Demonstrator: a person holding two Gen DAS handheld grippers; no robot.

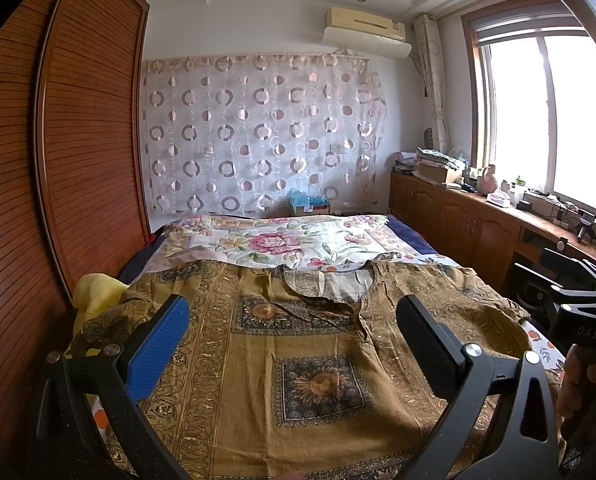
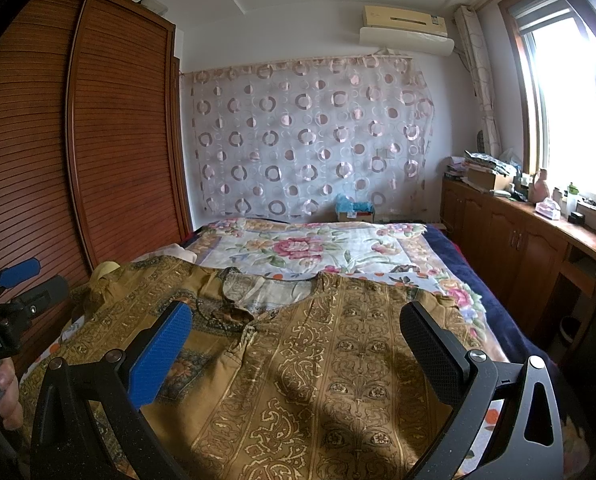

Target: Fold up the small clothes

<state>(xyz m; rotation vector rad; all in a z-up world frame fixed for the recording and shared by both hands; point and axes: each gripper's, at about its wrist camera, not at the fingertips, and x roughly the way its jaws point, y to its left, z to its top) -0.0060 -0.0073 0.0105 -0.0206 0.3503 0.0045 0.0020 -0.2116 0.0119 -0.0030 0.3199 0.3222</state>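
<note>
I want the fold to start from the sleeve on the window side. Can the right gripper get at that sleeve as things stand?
Probably yes. The right gripper hangs open above the brown patterned top, and the window-side sleeve lies flat on the floral bedspread with nothing on it. The left gripper is on the wardrobe side.

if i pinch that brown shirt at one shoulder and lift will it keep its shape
Probably not. The shirt lies flat with soft wrinkles at the neckline, so it looks thin and floppy and would likely drape. It seems light, and may drag along the floral sheet.
</note>
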